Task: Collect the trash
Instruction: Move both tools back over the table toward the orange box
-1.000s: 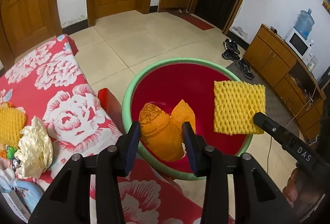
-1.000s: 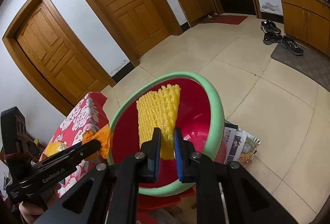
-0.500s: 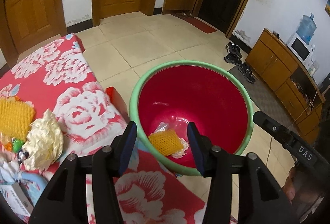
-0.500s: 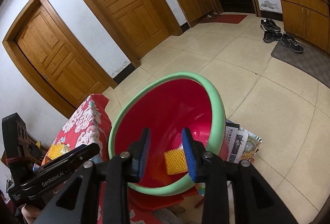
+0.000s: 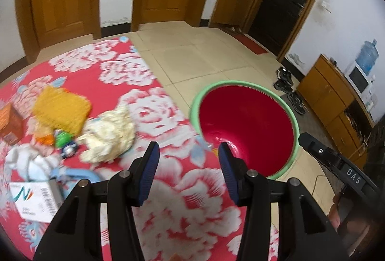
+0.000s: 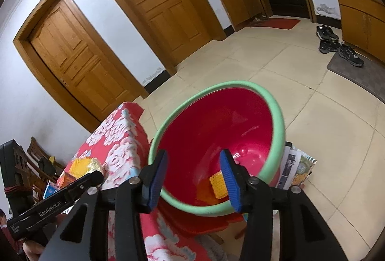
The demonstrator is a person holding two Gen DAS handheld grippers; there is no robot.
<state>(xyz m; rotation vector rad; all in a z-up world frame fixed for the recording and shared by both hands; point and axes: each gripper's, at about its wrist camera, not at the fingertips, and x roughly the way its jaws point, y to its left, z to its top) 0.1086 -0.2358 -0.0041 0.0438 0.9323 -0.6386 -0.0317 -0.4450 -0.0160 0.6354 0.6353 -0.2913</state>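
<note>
A red basin with a green rim (image 5: 243, 86) (image 6: 276, 116) stands beside the red floral table (image 5: 192, 200). A yellow foam net (image 6: 217, 185) and an orange piece (image 6: 203, 191) lie at its bottom. My left gripper (image 5: 187, 164) is open and empty over the table edge, left of the basin. My right gripper (image 6: 192, 172) is open and empty above the basin's near rim. On the table lie a yellow foam net (image 5: 61, 108), a cream crumpled wrapper (image 5: 109, 134) and small green and orange scraps (image 5: 61, 138).
A white box (image 5: 33, 202), white tissue (image 5: 28, 161) and a brown box (image 5: 9, 121) sit at the table's left. Newspapers (image 6: 296, 164) lie on the tiled floor by the basin. Shoes (image 6: 336, 44), a wooden cabinet (image 5: 332, 97) and doors stand farther off.
Both grippers opened and dropped the orange piece and the yellow net into the basin. The left gripper then swung left over the table; the right gripper opened wider.
</note>
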